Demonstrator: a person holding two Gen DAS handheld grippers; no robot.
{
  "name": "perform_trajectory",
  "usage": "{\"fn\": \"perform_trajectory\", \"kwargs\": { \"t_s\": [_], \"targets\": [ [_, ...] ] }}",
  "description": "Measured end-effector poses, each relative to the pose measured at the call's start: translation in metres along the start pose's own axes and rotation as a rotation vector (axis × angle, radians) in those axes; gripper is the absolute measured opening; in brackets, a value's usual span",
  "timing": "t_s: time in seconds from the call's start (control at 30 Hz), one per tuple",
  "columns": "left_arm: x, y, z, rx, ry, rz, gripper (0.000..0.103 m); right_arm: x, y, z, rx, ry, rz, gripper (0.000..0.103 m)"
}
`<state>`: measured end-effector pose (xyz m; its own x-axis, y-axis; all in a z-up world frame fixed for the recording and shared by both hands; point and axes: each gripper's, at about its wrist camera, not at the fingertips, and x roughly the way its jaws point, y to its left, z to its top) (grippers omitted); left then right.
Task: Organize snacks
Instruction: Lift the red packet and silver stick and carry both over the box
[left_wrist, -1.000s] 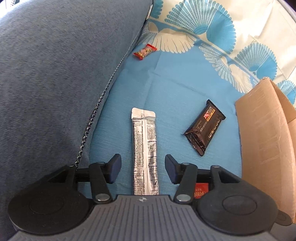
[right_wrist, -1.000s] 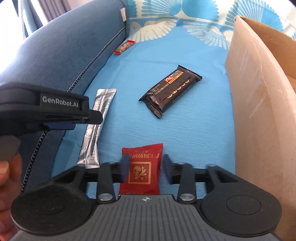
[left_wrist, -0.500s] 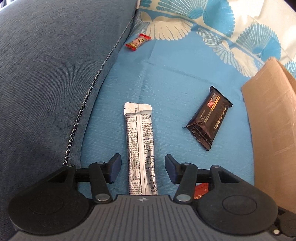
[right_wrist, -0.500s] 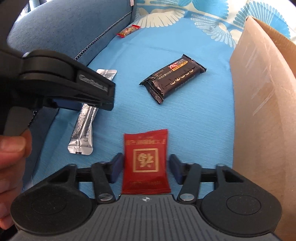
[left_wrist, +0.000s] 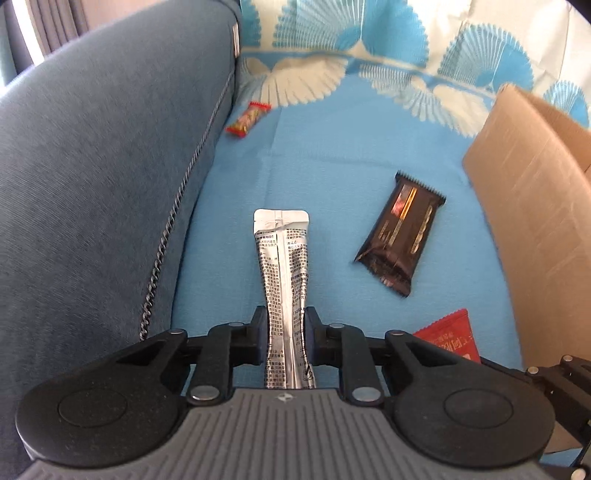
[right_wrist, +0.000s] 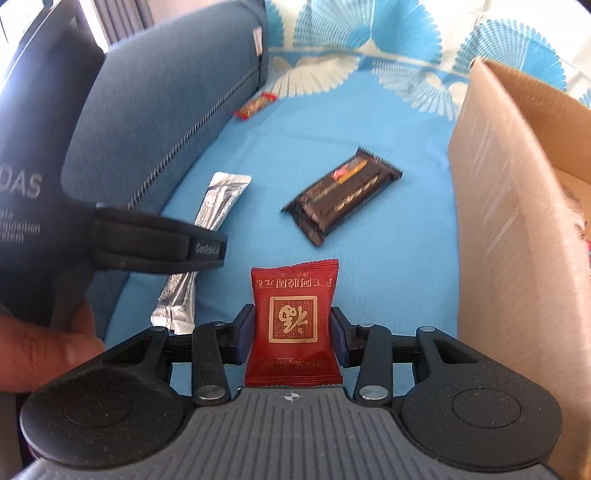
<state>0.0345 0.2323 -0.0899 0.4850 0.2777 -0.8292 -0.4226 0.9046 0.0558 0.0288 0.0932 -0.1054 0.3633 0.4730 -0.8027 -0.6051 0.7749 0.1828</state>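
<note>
My left gripper (left_wrist: 285, 325) is closing, and its pads pinch the near end of a long silver stick pack (left_wrist: 282, 254) that lies on the blue sofa cover. My right gripper (right_wrist: 291, 325) is closing too, its pads pressing both sides of a square red snack packet (right_wrist: 293, 295). A dark brown snack bar (right_wrist: 343, 195) lies loose further out, to the right of the stick pack. A small red candy (left_wrist: 248, 118) rests far back by the armrest seam. The right wrist view shows the left gripper (right_wrist: 207, 251) from the side, over the stick pack (right_wrist: 221, 195).
An open cardboard box (left_wrist: 532, 206) stands along the right edge; its near wall (right_wrist: 509, 206) rises beside my right gripper. A grey-blue sofa armrest (left_wrist: 110, 177) bounds the left. A person's hand (right_wrist: 44, 350) holds the left tool.
The left jaws have closed from wide apart onto the silver stick pack, squeezing it narrow. The right jaws have narrowed onto the red packet, which now sits further up between them.
</note>
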Motion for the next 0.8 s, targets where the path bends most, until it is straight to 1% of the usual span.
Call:
{"fn": "perform_trajectory", "kwargs": {
  "t_s": [0.3,0.43,0.57,0.67,0.8],
  "targets": [
    [-0.037,0.005,-0.001,-0.06,-0.115,-0.015,0.021,-0.039,-0.013,0.004,0.015,-0.146,0.011,0.044],
    [-0.055,0.007,0.001,-0.099,-0.158,-0.025,0.021,-0.062,-0.022,0.005,0.021,-0.231,0.021,0.044],
    [-0.076,0.004,0.003,-0.127,-0.204,-0.044,0.021,-0.087,-0.03,0.006,0.009,-0.338,0.03,0.044],
    [-0.09,-0.002,0.004,-0.126,-0.236,-0.059,0.021,-0.102,-0.039,0.007,0.002,-0.402,0.029,0.044],
    [-0.102,-0.012,0.006,-0.114,-0.259,-0.077,0.021,-0.116,-0.057,0.009,0.026,-0.441,0.025,0.044]
  ]
}}
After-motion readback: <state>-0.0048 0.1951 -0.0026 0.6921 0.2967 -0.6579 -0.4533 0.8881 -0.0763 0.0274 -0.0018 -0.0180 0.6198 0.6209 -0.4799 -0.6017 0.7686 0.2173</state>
